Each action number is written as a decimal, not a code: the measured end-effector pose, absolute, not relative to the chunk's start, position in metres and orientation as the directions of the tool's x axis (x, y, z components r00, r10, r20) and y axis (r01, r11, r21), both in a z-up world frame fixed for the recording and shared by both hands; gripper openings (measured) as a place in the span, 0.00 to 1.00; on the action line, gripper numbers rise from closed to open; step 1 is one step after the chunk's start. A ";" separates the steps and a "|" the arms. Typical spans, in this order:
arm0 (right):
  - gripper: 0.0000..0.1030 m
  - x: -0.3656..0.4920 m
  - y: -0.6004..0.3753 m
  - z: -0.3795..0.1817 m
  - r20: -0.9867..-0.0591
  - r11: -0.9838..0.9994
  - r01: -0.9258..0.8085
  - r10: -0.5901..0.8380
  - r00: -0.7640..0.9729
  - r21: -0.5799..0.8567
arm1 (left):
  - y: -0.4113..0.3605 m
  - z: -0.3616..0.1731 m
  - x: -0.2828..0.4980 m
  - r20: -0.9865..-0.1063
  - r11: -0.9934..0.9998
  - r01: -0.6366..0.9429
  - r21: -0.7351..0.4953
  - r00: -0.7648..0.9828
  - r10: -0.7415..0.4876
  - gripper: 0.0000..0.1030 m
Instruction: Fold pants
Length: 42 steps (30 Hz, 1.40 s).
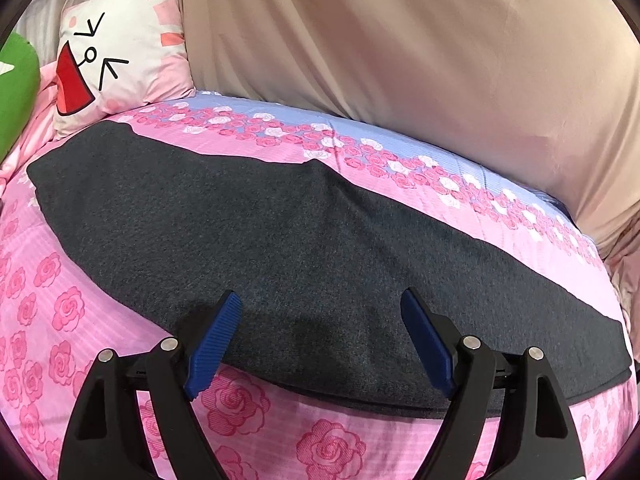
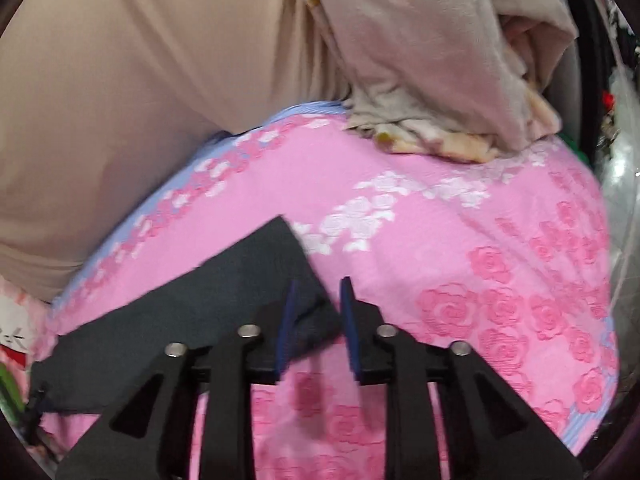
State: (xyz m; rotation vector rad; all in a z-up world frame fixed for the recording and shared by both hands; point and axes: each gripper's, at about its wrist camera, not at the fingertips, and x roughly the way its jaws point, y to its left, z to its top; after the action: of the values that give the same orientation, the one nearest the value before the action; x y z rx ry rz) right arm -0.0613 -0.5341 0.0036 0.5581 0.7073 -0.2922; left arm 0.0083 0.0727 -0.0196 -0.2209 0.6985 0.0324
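Dark grey pants (image 1: 304, 240) lie flat across a pink rose-print bedsheet (image 1: 60, 312), running from far left to near right. My left gripper (image 1: 320, 296) hovers over their near edge, jaws spread wide, blue pads (image 1: 216, 344) touching nothing. In the right wrist view one end of the pants (image 2: 224, 288) points away from me. My right gripper (image 2: 319, 284) stands at that end's near corner. Its jaws are a narrow gap apart, with a bit of dark cloth lying between them. The pads (image 2: 349, 320) do not press on the cloth.
A beige drape (image 1: 400, 48) hangs along the bed's far side. A cartoon-face pillow (image 1: 116, 52) and a green cushion (image 1: 16, 92) sit at the far left. A crumpled pale blanket (image 2: 432, 80) is heaped at the far right, with dark clutter (image 2: 612, 120) beyond the bed's edge.
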 end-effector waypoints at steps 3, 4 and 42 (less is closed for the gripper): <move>0.34 -0.037 -0.527 -0.019 -0.736 0.816 0.444 -0.034 0.676 0.370 | 0.073 -0.020 0.009 -0.644 0.975 -0.108 -0.193 0.764 -0.043 0.78; 0.33 -0.031 -0.525 -0.027 -0.742 0.819 0.442 -0.029 0.670 0.366 | 0.073 -0.020 0.008 -0.644 0.975 -0.109 -0.193 0.763 -0.042 0.78; 0.68 -0.081 -0.454 -0.006 -0.705 0.816 0.499 -0.170 0.689 0.291 | 0.291 -0.008 -0.005 -0.675 0.813 -0.426 -0.397 0.736 0.056 0.75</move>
State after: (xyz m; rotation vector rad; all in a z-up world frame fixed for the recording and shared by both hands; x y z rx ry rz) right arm -0.0813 -0.4536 -0.0064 0.4931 0.7206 -0.3915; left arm -0.0048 0.2913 -0.0082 -0.5695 0.7004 0.2814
